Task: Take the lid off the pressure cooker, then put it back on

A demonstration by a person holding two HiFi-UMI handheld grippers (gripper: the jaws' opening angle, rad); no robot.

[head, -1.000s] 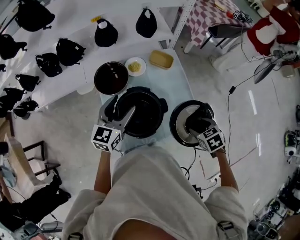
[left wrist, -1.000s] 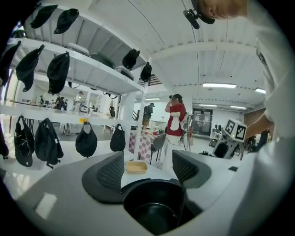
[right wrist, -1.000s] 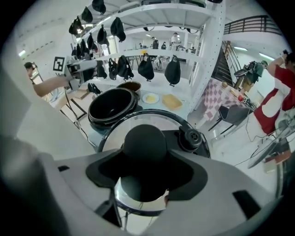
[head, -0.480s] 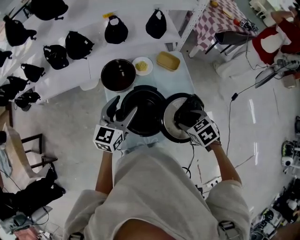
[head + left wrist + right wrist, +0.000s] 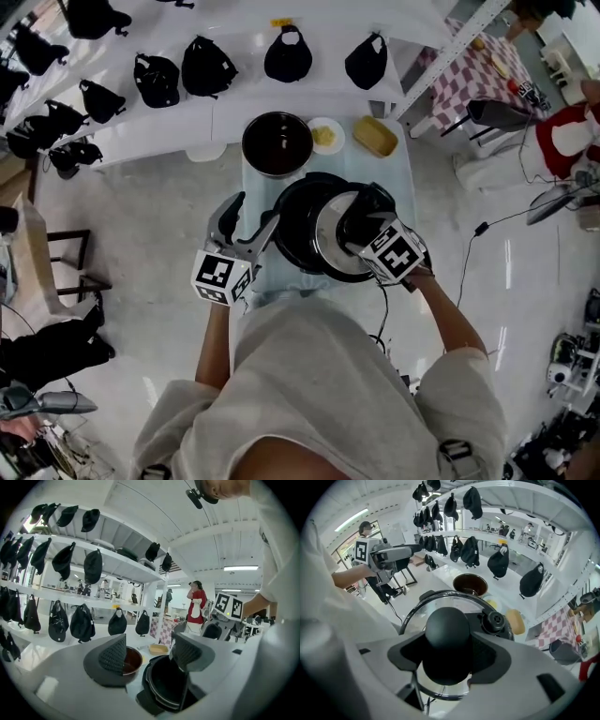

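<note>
Two jaws of the right gripper are clamped on the black knob of the glass lid, one pad pressed to each side. The lid is held over the 3 o'clock side of the open cooker in the head view. Whether its rim touches the pot's edge cannot be made out from above.

At the cooker's 9 o'clock the left gripper is held with its jaws apart. Nothing is gripped between them, and the cooker's dark rim is seen just beyond its right jaw.

The cooker is set on a pale table. At its 12 o'clock a dark bowl is placed. A small plate and a yellow box are lined up at the bowl's 3 o'clock. Black bags are hung along a white shelf farther out, from 10 to 1 o'clock.
</note>
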